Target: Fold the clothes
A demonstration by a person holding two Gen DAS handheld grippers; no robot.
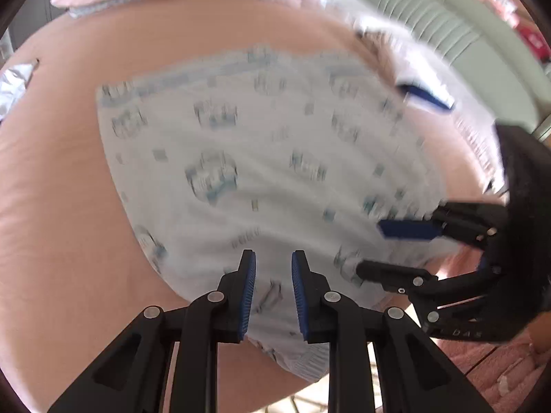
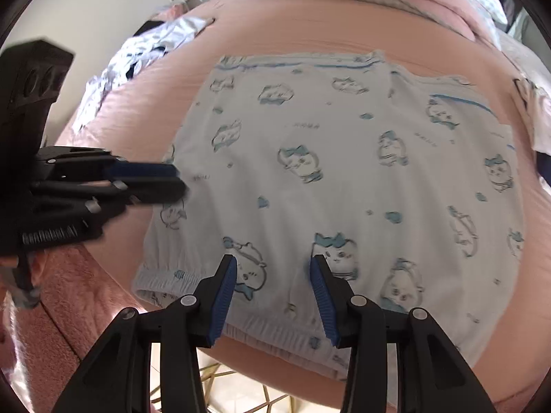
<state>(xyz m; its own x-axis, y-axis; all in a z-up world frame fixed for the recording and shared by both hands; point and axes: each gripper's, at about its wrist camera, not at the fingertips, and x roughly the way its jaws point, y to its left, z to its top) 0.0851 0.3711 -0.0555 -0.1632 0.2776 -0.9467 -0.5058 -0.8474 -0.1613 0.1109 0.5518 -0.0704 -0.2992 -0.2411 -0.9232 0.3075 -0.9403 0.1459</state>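
Lying flat across the pink bedsheet point(image 2: 103, 258), the white printed garment point(image 2: 327, 179) fills the middle of both views, its elastic hem toward the lower edge. In the right wrist view, at far left, the left gripper point(image 2: 172, 180) reaches in sideways over the garment's left edge, its jaws narrowly parted; whether they pinch cloth I cannot tell. A crumpled pile of clothes point(image 2: 137, 55) sits upper left. At lower centre the right gripper point(image 2: 273, 268) stands clearly apart above the hem, nothing between its pads. In the blurred left wrist view, that gripper enters from the right edge, jaws spread over the fabric.
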